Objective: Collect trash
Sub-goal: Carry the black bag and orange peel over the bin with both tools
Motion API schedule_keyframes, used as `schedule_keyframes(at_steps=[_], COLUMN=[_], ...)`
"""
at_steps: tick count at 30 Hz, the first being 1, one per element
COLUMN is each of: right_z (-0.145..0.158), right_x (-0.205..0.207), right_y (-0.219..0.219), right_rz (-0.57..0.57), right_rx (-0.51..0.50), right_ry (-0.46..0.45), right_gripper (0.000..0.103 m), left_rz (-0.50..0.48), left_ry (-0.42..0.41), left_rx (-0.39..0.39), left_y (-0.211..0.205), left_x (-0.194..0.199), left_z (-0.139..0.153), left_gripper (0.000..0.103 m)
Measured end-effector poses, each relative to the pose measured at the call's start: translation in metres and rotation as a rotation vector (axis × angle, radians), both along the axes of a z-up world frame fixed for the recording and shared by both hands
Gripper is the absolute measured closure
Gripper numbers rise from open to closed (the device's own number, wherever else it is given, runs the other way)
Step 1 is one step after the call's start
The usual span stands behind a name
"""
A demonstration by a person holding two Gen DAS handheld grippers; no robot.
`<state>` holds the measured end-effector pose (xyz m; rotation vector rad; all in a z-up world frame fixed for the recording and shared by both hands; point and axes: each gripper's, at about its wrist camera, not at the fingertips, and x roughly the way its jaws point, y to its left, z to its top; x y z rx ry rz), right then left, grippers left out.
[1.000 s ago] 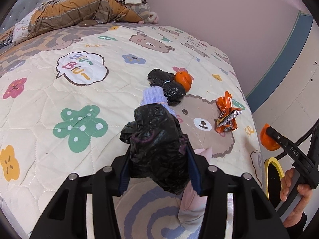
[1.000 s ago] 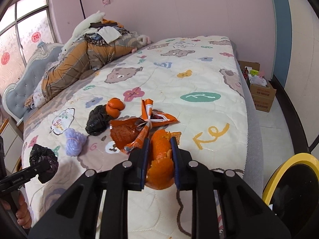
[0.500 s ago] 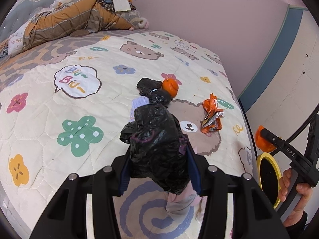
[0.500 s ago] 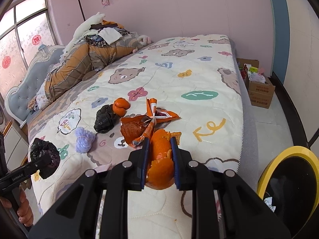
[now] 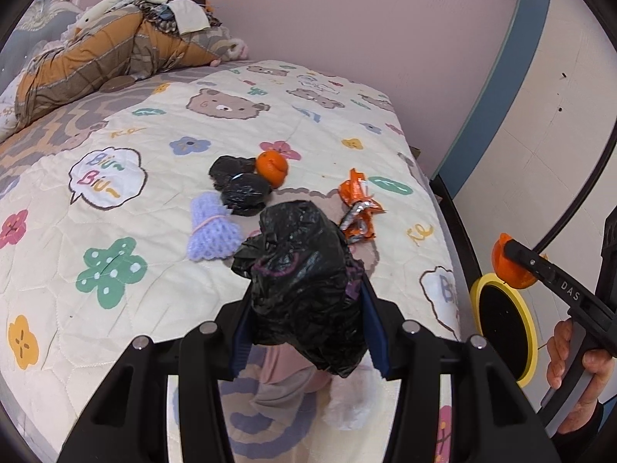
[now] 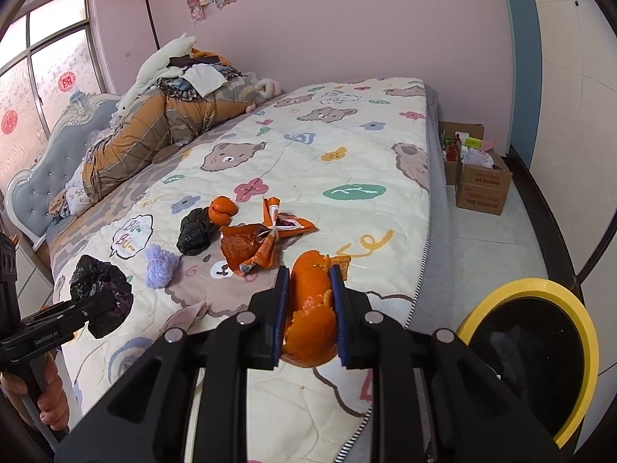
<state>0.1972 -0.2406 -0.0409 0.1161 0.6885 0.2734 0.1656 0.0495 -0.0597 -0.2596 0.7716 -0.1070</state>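
My left gripper (image 5: 306, 301) is shut on a crumpled black plastic bag (image 5: 304, 277), held above the near part of the bed; it also shows in the right wrist view (image 6: 101, 295). My right gripper (image 6: 308, 281) is shut on an orange peel (image 6: 310, 308), held over the bed's edge; the peel also shows at the right of the left wrist view (image 5: 511, 266). On the quilt lie an orange snack wrapper (image 6: 256, 245), another black bag (image 6: 194, 233), a tangerine (image 6: 223, 208) and a purple knitted bundle (image 6: 161, 266). A yellow-rimmed bin (image 6: 536, 351) with a black liner stands on the floor beside the bed.
A heaped orange and grey duvet with clothes (image 6: 162, 115) lies at the head of the bed. Cardboard boxes (image 6: 478, 177) sit on the floor by the pink wall. A pink cloth (image 5: 285, 370) lies on the quilt under my left gripper.
Both grippers have risen and pulled back from the bed, each keeping its load. The bin shows larger in the right wrist view.
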Motion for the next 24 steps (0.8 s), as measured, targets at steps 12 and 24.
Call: schedule_keyframes(at_steps=[12,24], right_z=[0.015,0.025], right_x=[-0.016,-0.025], right_y=[-0.033,-0.064], right_rz=[-0.042,-0.09], right_rx=[0.007,-0.004], right_ry=[-0.015,-0.024], right_gripper=[0.083,0.083], left_rz=[-0.087,-0.168], left_ry=[-0.017,-0.034], left_rx=[0.028,0.045], left_y=[-0.044,-0.085], left_x=[0.007,0.015], left_z=[0.016,0.028], left_gripper=[0.057,0.057])
